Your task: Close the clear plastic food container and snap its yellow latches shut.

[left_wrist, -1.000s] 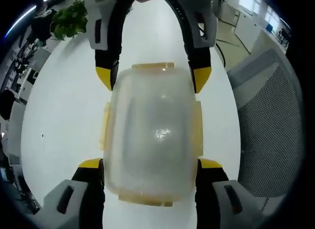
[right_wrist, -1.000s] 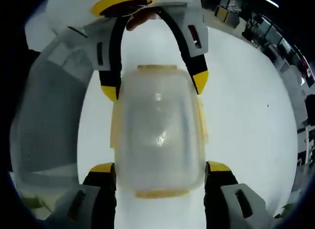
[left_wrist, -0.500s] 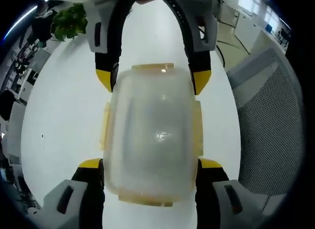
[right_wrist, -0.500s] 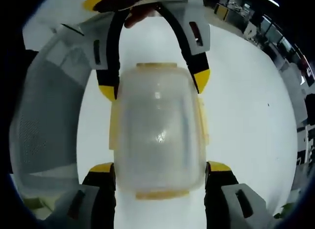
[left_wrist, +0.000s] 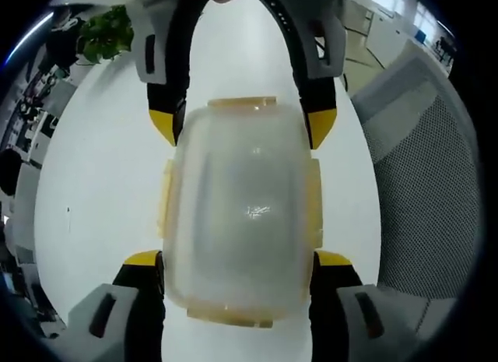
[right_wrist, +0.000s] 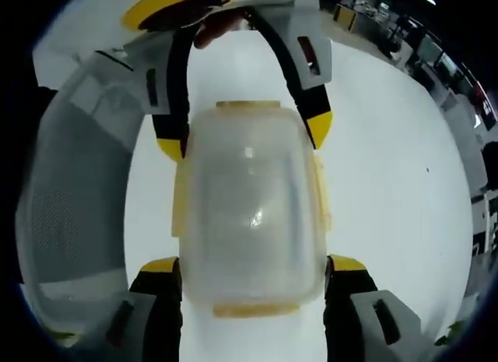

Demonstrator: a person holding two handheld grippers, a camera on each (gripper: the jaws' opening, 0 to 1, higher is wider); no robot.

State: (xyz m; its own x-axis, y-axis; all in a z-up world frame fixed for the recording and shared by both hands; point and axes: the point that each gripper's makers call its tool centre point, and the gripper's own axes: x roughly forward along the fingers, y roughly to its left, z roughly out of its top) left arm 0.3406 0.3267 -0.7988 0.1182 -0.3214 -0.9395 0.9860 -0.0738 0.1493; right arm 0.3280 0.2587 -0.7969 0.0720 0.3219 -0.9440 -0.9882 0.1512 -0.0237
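Lidded clear container (left_wrist: 240,214) on white table (left_wrist: 101,191), left tongs (left_wrist: 237,261) and right tongs (right_wrist: 253,267) clamping opposite ends (contents too cloudy to tell).

You hold a food container (left_wrist: 240,214) of cloudy, translucent plastic with a soft gloss, edged by dull yellow latches (left_wrist: 241,103). Beneath it the table (left_wrist: 101,183) looks smooth, white and matt. Beside you, the chair back (left_wrist: 424,191) is grey woven mesh.

- We've got bare round white table (left_wrist: 101,183) open on both long sides of the clear plastic container (left_wrist: 240,214).
- Grey mesh chair (left_wrist: 428,191) crowds one edge.
- Leafy green plant (left_wrist: 105,31) sits well apart.
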